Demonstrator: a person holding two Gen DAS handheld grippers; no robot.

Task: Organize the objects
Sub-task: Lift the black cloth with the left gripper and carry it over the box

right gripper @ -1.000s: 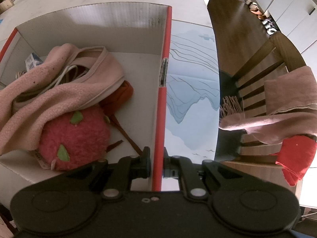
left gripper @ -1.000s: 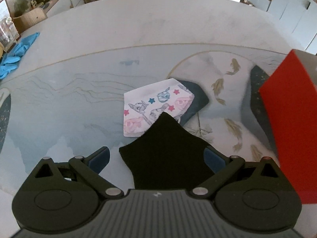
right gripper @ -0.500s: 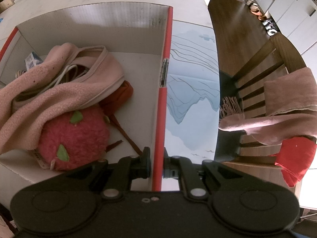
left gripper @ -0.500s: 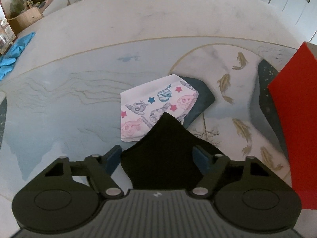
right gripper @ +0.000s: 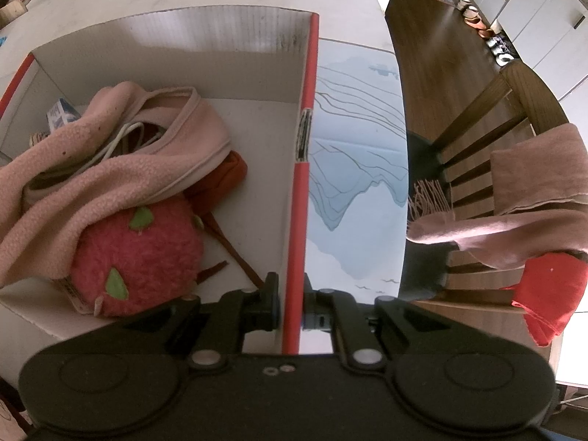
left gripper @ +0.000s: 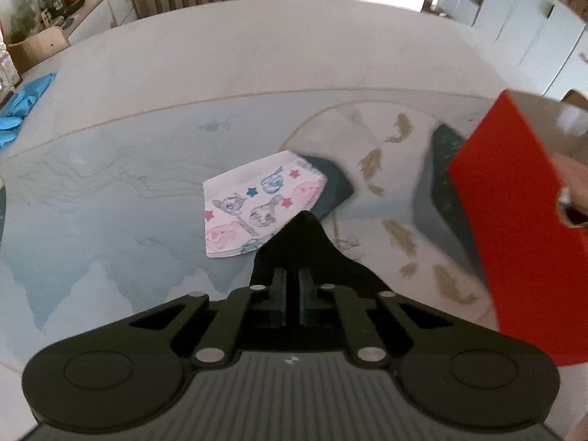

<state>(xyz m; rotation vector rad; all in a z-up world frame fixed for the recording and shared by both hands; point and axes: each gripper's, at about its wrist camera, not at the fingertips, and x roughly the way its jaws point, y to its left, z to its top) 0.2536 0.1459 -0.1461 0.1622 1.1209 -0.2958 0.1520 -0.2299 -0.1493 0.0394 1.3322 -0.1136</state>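
On the table mat (left gripper: 110, 198), we find the left gripper (left gripper: 293, 275) closed on a black cloth (left gripper: 308, 242), its two fingers drawn together with the dark fabric pinched between them and spreading out ahead of the tips. The grip sits near the cloth's edge closest to us, which we judge suits lifting a limp item: the rest should hang free and follow. Just beyond the black cloth lies a printed cloth (left gripper: 257, 205) with cartoon animals and stars, flat on the mat and partly overlapped by the black one in this view; we cannot tell whether they touch.

At the right, the red box (left gripper: 514, 220) stands close by. The right gripper (right gripper: 292, 305) is clamped on the box's wall (right gripper: 299, 220), one finger inside and one outside. We judge this hold is there to steady the box and keep it open to whatever comes in.

Inside the box we note a pink fleece garment (right gripper: 110, 169) draped over a pink stuffed toy (right gripper: 139, 257), with an orange item (right gripper: 228, 176) behind them. Bare floor remains toward the far wall, so we judge room exists for the black cloth.
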